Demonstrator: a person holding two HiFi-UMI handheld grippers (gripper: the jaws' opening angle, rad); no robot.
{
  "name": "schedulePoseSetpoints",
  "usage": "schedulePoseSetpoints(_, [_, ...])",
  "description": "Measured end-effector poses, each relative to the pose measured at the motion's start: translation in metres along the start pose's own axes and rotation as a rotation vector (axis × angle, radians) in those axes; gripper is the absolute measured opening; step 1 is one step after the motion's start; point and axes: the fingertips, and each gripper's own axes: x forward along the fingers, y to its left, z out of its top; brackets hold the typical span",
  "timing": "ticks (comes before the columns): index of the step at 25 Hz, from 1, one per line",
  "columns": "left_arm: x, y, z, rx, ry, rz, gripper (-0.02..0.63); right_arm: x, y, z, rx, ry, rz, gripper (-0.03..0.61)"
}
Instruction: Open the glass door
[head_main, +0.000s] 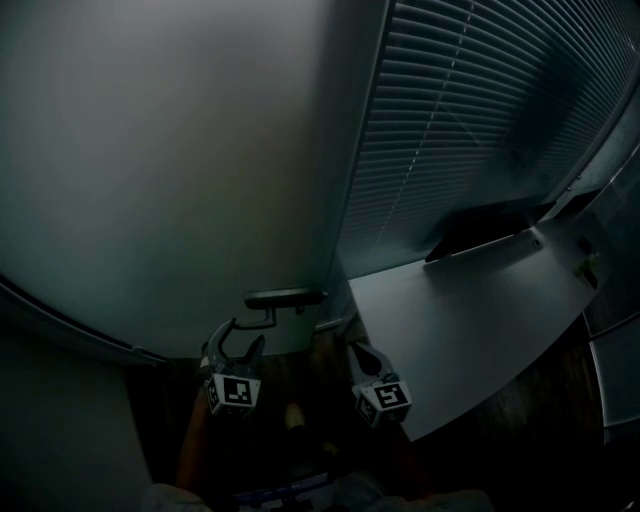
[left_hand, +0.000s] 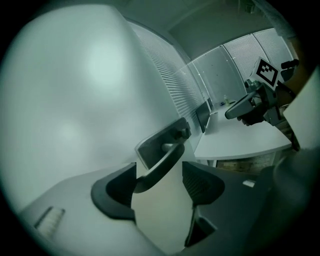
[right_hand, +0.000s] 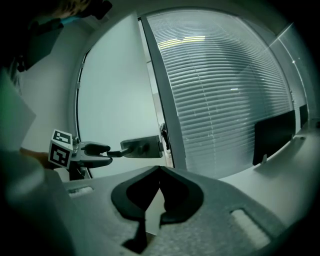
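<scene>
Frosted glass door (head_main: 150, 150) on the left of the scene, right edge against a grey frame post (head_main: 360, 150). Closed slatted blinds (head_main: 480, 110) beyond the post to the right. Low on the door's right edge, the door handle (head_main: 283, 297), with a lever reaching left and toward the near side.

At the lever, the left tool (left_hand: 159, 165): jaws spread wide, lever end between them, close against the left pad and well clear of the right pad, not squeezed.

Just right of the handle and on its near side, apart from it, the right tool (right_hand: 160, 169): jaws closed tip to tip, nothing between. Both tools aimed toward the door and tipped slightly downward.

To the right of the door, below the blinds, a pale table (head_main: 470, 320) with a dark monitor (head_main: 490, 225) along its far edge. Dark wood-look floor (head_main: 300, 370) under the tools. Dim light throughout.
</scene>
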Motion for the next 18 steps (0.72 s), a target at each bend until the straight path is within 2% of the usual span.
schedulePoseSetpoints(8, [0.011, 0.004, -0.001, 0.012, 0.000, -0.003, 0.302, 0.007, -0.011, -0.002, 0.012, 0.001, -0.018, 0.002])
schedulePoseSetpoints(14, [0.014, 0.004, 0.001, 0.081, 0.022, -0.004, 0.305, 0.008, -0.010, -0.001, 0.025, 0.012, -0.017, 0.002])
schedulePoseSetpoints(18, [0.017, 0.004, 0.000, 0.081, 0.024, -0.002, 0.307, 0.010, -0.011, -0.003, 0.029, 0.006, -0.020, 0.002])
